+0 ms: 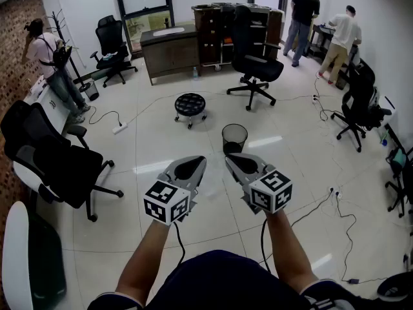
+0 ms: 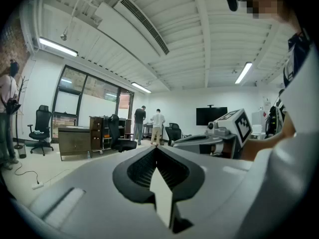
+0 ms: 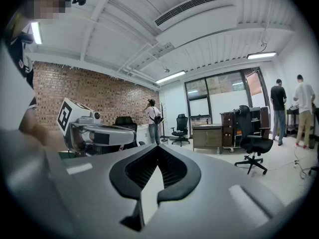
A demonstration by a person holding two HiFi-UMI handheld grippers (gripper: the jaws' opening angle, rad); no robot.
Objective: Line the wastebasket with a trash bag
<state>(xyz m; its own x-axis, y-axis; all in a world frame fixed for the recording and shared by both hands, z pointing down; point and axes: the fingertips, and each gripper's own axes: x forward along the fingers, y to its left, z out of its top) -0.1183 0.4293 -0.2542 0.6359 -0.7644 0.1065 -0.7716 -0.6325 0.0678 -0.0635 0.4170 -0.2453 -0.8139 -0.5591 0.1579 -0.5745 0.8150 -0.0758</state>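
Left gripper: held out low over the floor, nearly level; fingers clenched together on nothing.
Right gripper: just beside the left one, tips angled slightly toward it; fingers clenched together, holding nothing.
Wastebasket: black mesh, round, upright on the floor just ahead of both gripper tips, a little toward the right one. Whether it has a liner cannot be told.
Between grippers and wastebasket: white floor tile with light glare.
Stool: round, black, tufted, on casters; beyond the wastebasket and to its left, apart from it.
Office chair: black, five-star base, beyond the wastebasket to the right.
Near chair: black, large, at the left edge, well apart from the wastebasket.
Side chair: black, near the right wall.
Cabinet: dark, low, light top, against the far wall behind the stool.
Power strip: white, on the floor at left, with a cable running from it.
Cables: black, trailing across the floor at right.
People: one standing at far left, two at the far right back, one in a black top and one in a white top, all well away.
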